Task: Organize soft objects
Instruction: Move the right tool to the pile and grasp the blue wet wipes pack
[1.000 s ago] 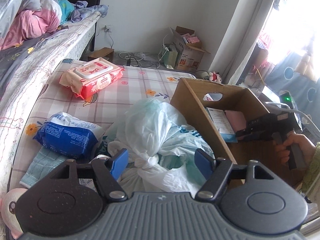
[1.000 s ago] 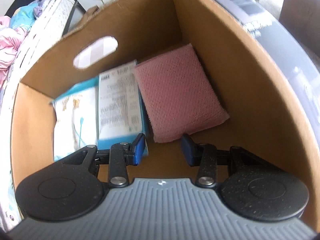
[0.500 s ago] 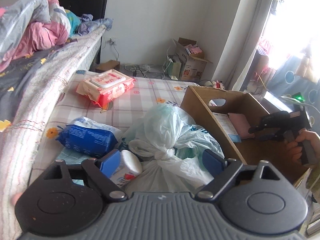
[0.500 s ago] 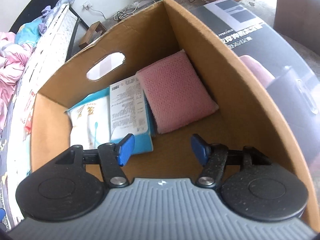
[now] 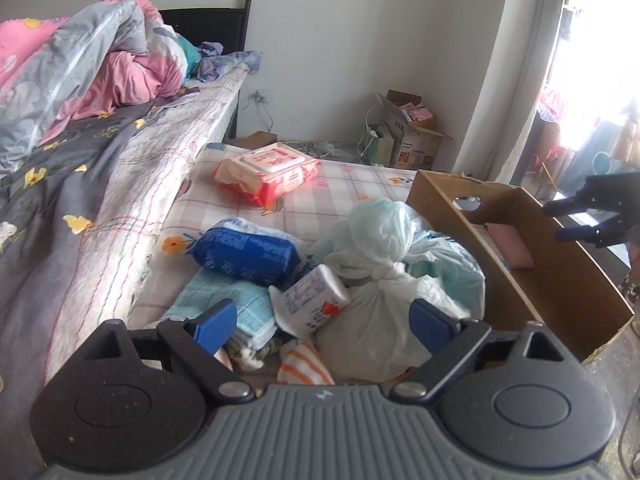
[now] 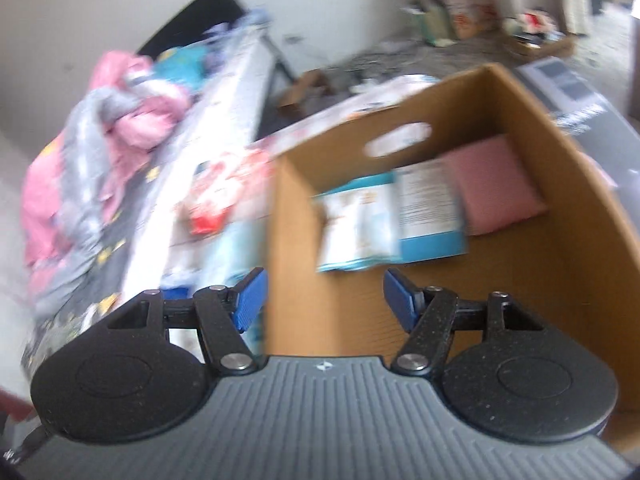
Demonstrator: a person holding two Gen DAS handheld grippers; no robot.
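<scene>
Brown cardboard box (image 6: 492,92) at frame right holds a pink cloth (image 6: 496,184); knotted white plastic bags (image 5: 384,280) wait outside. Left gripper (image 5: 320,320) and right gripper (image 6: 322,294) gape wide, empty.

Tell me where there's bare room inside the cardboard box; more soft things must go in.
The near half of the cardboard box floor is bare. The far end is crowded: pink cloth by the right wall, blue-and-white packets beside it.

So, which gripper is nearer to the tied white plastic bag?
Left. The left gripper is open just before the tied white plastic bag; the right gripper hangs open above the cardboard box, farther away.
</scene>
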